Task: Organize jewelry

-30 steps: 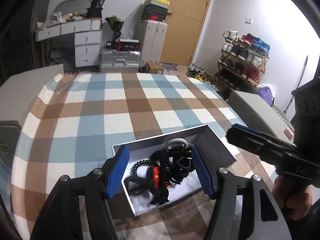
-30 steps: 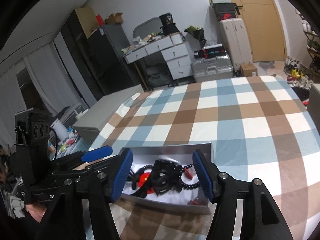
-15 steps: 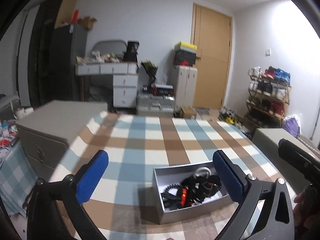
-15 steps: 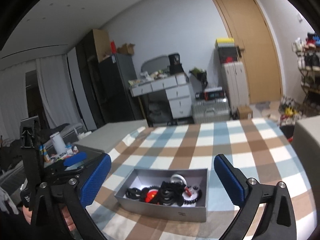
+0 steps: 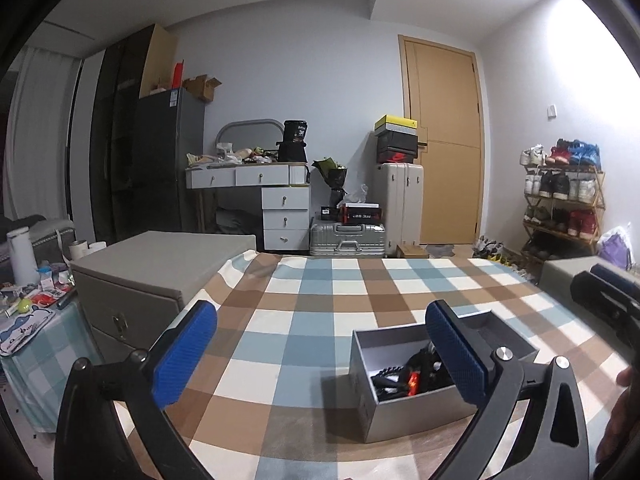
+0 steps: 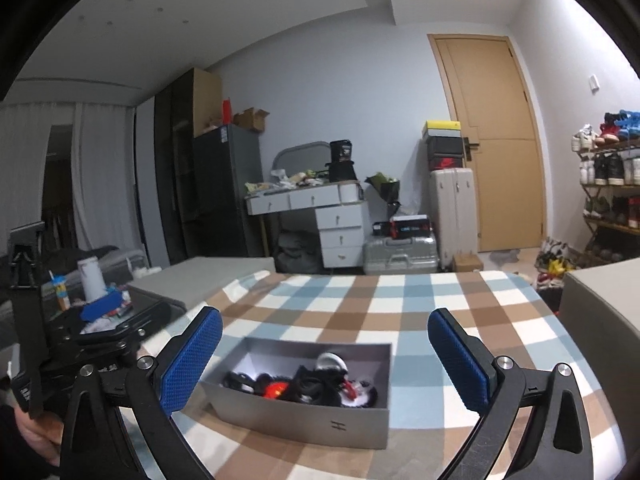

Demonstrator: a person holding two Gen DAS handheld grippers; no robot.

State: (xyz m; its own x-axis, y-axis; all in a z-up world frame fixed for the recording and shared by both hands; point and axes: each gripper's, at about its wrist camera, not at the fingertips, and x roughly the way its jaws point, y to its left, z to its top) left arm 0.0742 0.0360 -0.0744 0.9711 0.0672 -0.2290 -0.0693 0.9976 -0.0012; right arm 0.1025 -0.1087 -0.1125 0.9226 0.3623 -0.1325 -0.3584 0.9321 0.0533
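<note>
A grey open box (image 6: 320, 416) sits on the checked tablecloth (image 6: 360, 304). It holds a tangle of black jewelry (image 6: 308, 386) with red pieces. In the left wrist view the box (image 5: 404, 412) is low right, with jewelry (image 5: 412, 380) inside. My left gripper (image 5: 320, 356) is open and empty, back from the box and to its left. My right gripper (image 6: 324, 360) is open and empty, back from the box, which lies between its fingers in view. The left gripper (image 6: 100, 312) shows at the right wrist view's left edge; the right gripper (image 5: 608, 300) shows at the left wrist view's right edge.
A grey cabinet (image 5: 160, 272) stands left of the table, another grey block (image 6: 600, 300) to the right. A side table with bottles and clutter (image 5: 28, 300) is far left. A desk, suitcases, a shoe rack and a door stand at the room's far end.
Both grippers opened wide and pulled up and back from the box. Both views tilted up from over the box to a level look across the table.
</note>
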